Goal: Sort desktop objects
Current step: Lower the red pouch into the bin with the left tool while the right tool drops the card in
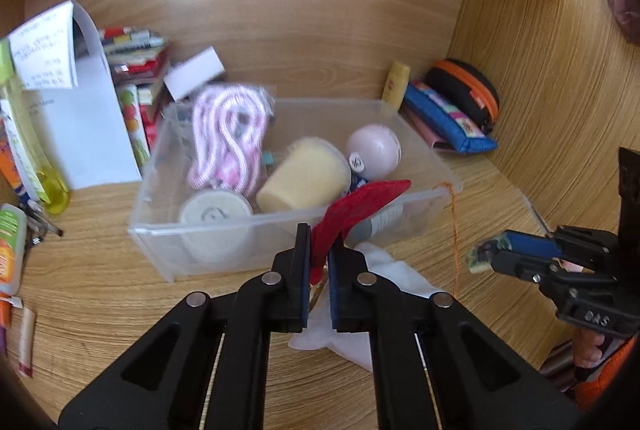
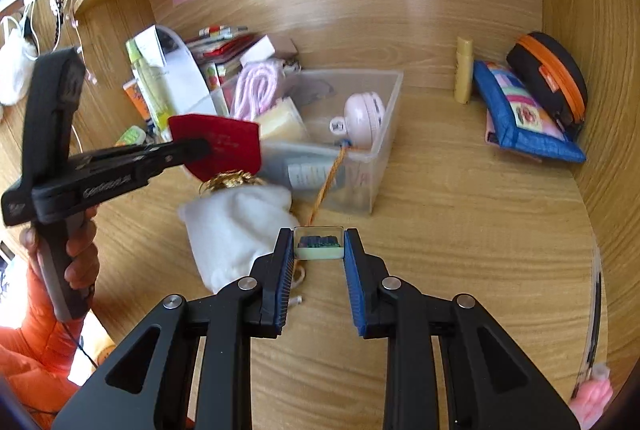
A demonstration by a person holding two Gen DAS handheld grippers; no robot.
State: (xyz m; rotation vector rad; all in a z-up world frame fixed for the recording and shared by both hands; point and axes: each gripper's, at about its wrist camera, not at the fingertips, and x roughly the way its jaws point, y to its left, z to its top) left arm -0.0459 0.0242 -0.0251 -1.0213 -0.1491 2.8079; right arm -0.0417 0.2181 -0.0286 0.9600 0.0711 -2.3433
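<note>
1. Your left gripper (image 1: 319,250) is pinching a red felt piece (image 2: 224,144), raised just in front of the clear plastic bin (image 1: 416,196).
2. Your right gripper (image 2: 319,244) is clamped on a small clear box (image 2: 319,248) with dark contents, above open desk.
3. The bin stands mid-desk near the back wall. Its near rim lies just beyond the left fingertips; an orange cord (image 2: 328,186) hangs over its front edge.
4. A white cloth (image 2: 240,226) lies on the desk between both grippers, just in front of the bin.
5. Open room: bare wooden desk (image 2: 460,230) to the right of the bin.
6. Boundaries: a blue pouch (image 2: 516,114) and a black-and-orange case (image 2: 552,74) fill the right rear corner; books and papers (image 1: 88,118) crowd the left side.
</note>
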